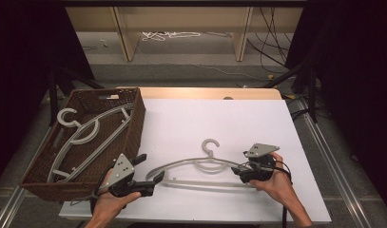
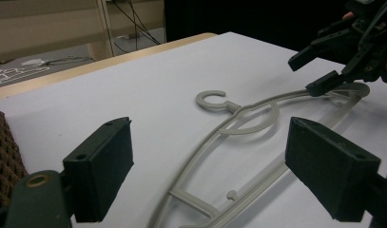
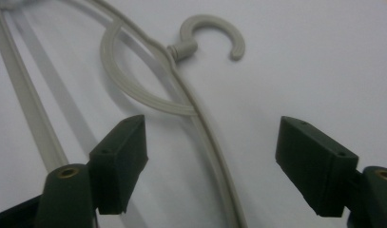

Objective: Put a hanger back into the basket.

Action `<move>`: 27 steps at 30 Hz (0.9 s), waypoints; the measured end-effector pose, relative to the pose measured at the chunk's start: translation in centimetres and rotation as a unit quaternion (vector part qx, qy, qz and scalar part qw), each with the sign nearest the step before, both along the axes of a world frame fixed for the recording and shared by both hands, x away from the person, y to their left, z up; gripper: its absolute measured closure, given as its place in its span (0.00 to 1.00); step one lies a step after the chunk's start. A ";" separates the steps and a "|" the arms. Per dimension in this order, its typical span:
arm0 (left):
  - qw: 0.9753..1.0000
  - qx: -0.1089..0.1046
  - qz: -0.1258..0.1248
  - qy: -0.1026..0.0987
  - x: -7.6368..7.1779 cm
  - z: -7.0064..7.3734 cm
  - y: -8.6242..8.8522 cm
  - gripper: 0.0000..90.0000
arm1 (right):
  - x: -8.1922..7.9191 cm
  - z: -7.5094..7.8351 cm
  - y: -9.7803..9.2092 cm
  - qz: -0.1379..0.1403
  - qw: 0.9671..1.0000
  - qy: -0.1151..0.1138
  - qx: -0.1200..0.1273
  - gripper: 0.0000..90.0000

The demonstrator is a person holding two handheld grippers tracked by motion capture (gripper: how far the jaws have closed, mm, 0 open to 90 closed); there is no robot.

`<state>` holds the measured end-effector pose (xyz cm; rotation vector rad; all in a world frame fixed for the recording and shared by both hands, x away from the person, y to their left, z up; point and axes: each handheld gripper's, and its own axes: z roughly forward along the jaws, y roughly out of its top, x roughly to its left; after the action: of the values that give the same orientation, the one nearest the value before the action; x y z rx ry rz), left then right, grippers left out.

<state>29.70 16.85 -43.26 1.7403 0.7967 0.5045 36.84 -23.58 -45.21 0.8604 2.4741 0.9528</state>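
We see the brown basket (image 1: 129, 128) at the left and the grey hanger (image 1: 200, 171) flat on the white table (image 1: 219, 118). Our left gripper (image 1: 153, 180) and right gripper (image 1: 238, 170), both wide open and empty, flank its ends. Closing unevenly, we risk that the thin hanger slides away.

Lab rig — white worktop (image 1: 219, 118) on aluminium rails (image 1: 333, 156), black curtains (image 1: 357, 71), loose floor cables (image 1: 169, 35).
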 end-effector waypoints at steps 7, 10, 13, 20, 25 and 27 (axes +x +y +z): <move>1.000 0.006 -0.001 0.000 -0.1 0.1 0.0 0.18 | 1.3 -0.3 1.0 0.011 0.999 0.024 -0.037 0.40; 1.000 0.006 -0.001 0.001 -0.1 0.1 0.0 0.18 | 1.7 -0.4 1.3 0.019 0.998 0.029 -0.048 0.43; 1.000 0.004 0.000 0.000 -0.2 0.1 0.0 0.18 | 2.1 -0.6 1.7 0.023 0.997 0.036 -0.057 0.48; 1.000 -0.002 0.005 -0.005 -0.1 0.3 0.2 0.18 | 3.0 -1.1 2.1 0.046 0.993 0.054 -0.091 0.58; 1.000 -0.004 0.006 -0.003 -0.1 0.3 0.2 0.18 | 3.4 -1.1 2.4 0.050 0.992 0.069 -0.097 0.65; 1.000 -0.003 0.004 -0.004 -0.1 0.3 0.2 0.18 | 3.6 -1.1 2.4 0.055 0.991 0.074 -0.100 0.67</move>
<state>29.57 17.10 -42.99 1.7292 0.7993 0.5151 40.44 -21.14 -46.33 0.7611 2.7117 0.6808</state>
